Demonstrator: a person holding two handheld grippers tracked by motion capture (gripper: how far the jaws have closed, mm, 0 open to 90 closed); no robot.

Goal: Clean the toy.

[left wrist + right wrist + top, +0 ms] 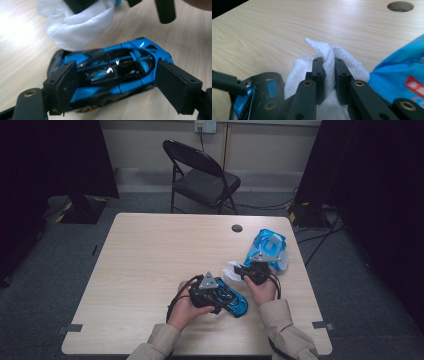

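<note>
Left gripper (115,82): jaws wide, clamped on the two ends of a glossy blue and black toy sports car (110,75).
Toy car: on the pale wooden table (150,260), near its front edge.
Right gripper (328,72): jaws nearly together, pinching a crumpled white wipe (327,60).
Wipe: just beside the car, touching the table.
Blue plastic wipe pack (267,247): beyond the right gripper, near the table's right edge.
</note>
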